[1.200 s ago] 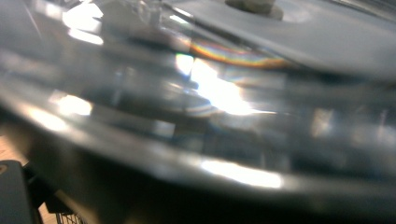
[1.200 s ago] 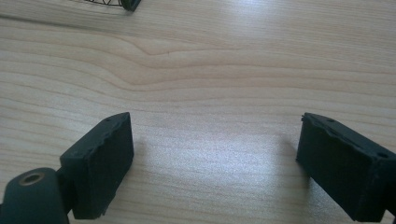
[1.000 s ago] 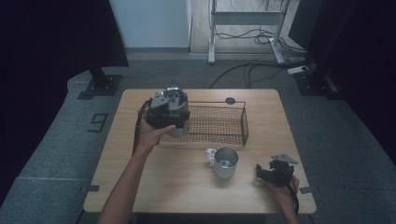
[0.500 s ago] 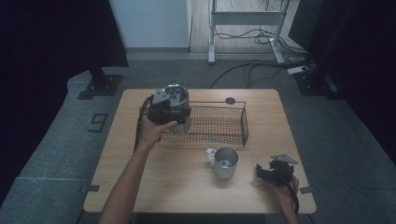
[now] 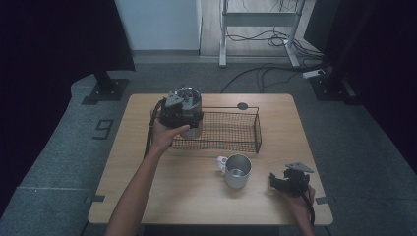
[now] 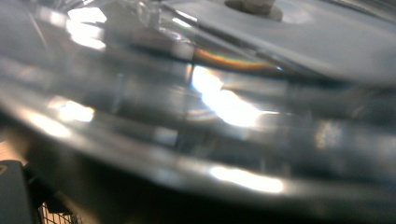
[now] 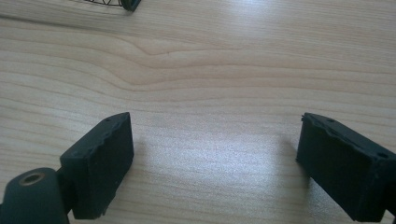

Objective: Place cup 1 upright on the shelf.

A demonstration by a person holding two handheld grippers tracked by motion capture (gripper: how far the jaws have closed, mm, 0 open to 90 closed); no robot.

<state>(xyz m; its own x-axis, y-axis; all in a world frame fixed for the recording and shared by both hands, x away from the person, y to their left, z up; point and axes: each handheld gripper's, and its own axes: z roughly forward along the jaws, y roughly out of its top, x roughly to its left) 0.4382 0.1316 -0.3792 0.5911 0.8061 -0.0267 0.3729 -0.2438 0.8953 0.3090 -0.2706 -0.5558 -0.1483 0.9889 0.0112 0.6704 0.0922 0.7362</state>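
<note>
Near the table's five o'clock corner, the right gripper [image 5: 290, 181] rests idle, jaws wide on bare wood. At eleven o'clock the left gripper [image 5: 180, 109] clamps a steel cup [image 5: 193, 101] over the wire basket's [image 5: 248, 129] left end; its smooth wall could slip and clatter against the mesh. A second steel mug [image 5: 237, 170] stands at centre.

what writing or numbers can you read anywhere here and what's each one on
"9" stands as a dark mark on the grey floor mat left of the table.
No other text can be read: none shows on the metal mug, the wire basket, the shiny metal pot at the left gripper, or the right gripper.
</note>
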